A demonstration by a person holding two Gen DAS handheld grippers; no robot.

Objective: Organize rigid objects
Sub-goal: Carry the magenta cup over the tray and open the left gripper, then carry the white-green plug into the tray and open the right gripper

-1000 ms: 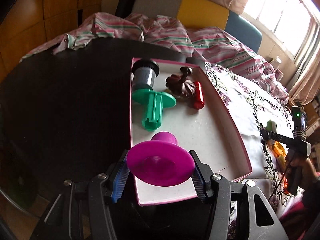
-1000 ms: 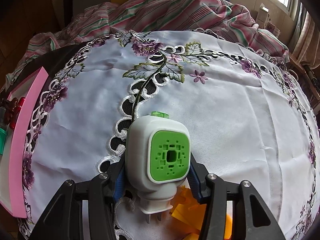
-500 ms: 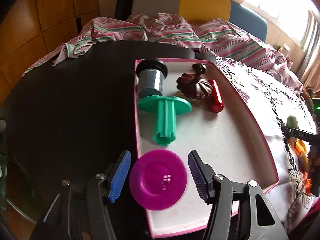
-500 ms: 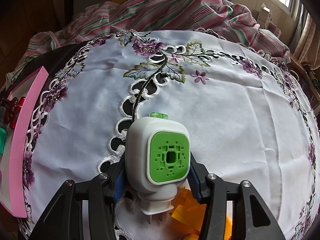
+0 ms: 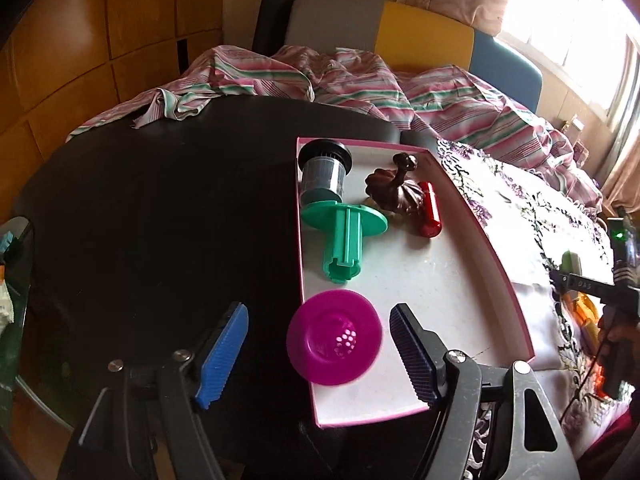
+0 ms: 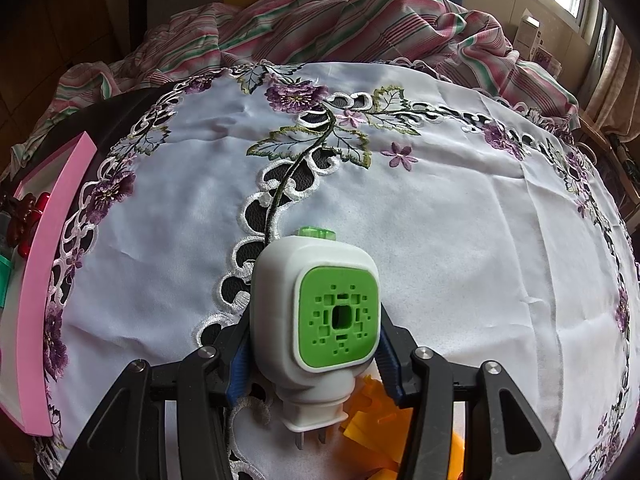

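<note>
Left wrist view: left gripper [image 5: 320, 344] stands open, blue pads well clear on both sides of the magenta cup [image 5: 334, 337]. Jaws have just been opening; the cup sits between them but untouched. A second ago the pads were clamped on its rim and the cup was held tilted, base showing. Now it lies mouth-up at the near left corner of the pink tray [image 5: 516, 312], its rim overhanging the tray's left wall, holes in its floor visible. Farther back in the tray: green spool [image 5: 346, 236] lying with its stem toward the camera, grey canister [image 5: 323, 174] with a black cap at the far left corner, brown gourd [image 5: 394, 192], red tube [image 5: 429, 216] just beside it. These four lie as they did before. The tray rests partly on the dark table [image 5: 160, 216], partly on the floral cloth [image 5: 516, 200]. The right gripper's body shows at the right edge.

Right wrist view: right gripper [image 6: 314, 344] is clamped on the white plug [image 6: 312, 320], pads pressing both its sides, green face toward the camera, prongs pointing down. Unchanged from a second ago. It hangs over the cloth [image 6: 440, 208], orange pieces [image 6: 380, 432] lying beneath. The tray's pink wall [image 6: 44, 280] is at far left.
</note>
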